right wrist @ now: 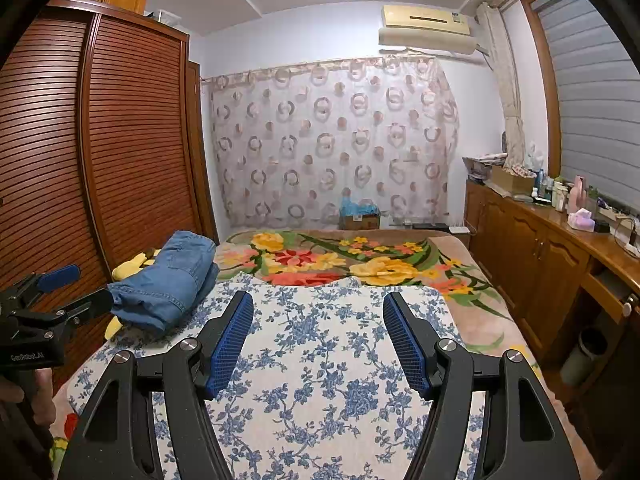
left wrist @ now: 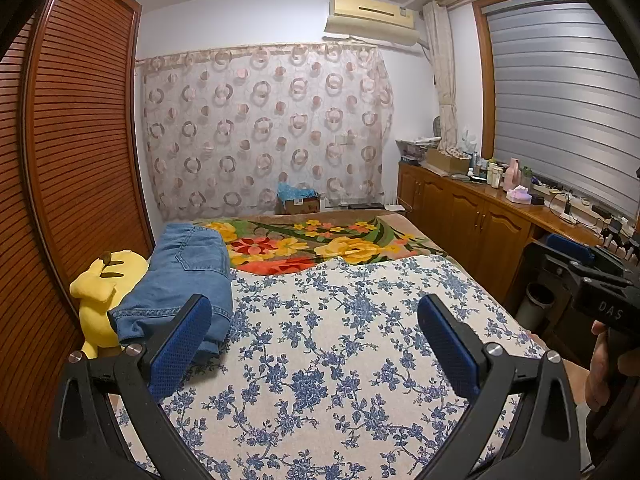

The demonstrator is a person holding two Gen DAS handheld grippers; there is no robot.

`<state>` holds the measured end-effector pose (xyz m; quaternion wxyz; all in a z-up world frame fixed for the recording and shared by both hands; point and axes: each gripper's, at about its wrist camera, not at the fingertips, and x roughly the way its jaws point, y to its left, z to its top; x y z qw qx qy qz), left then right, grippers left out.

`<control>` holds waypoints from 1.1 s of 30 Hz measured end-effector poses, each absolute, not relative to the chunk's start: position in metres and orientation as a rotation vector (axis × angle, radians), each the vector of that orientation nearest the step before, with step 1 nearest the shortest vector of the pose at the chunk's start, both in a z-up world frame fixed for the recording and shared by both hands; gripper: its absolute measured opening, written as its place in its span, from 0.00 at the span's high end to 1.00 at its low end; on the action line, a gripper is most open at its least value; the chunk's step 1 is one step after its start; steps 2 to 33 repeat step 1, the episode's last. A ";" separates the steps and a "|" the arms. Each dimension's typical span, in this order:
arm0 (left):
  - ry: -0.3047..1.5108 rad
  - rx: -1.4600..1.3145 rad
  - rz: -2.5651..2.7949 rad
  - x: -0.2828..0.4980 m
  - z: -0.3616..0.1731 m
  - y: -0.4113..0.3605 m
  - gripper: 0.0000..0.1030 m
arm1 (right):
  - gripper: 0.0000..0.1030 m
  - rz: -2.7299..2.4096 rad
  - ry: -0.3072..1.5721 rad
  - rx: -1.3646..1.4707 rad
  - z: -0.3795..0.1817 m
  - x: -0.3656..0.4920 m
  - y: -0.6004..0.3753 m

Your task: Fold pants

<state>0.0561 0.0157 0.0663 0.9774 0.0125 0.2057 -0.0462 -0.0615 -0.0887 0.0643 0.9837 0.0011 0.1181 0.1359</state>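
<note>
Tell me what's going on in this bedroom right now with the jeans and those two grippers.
A person is holding a two-finger gripper in each hand over a bed. The left gripper and the right gripper are both open and empty, hovering above the blue-flowered cover. The jeans lie already folded in a bundle at the left edge of the bed, resting partly on a yellow plush toy. Neither gripper touches them, so the folding looks done.

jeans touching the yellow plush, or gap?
Touching. Both wrist views show the folded jeans lying partly over the yellow plush, with no gap visible between them.
</note>
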 end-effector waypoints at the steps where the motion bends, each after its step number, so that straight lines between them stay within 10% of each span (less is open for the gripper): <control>1: 0.415 0.026 -0.092 0.056 0.066 0.016 0.00 | 0.33 0.273 0.237 0.003 0.065 -0.061 -0.089; 33: 0.415 0.026 -0.092 0.056 0.066 0.016 0.00 | 0.33 0.273 0.237 0.003 0.065 -0.061 -0.089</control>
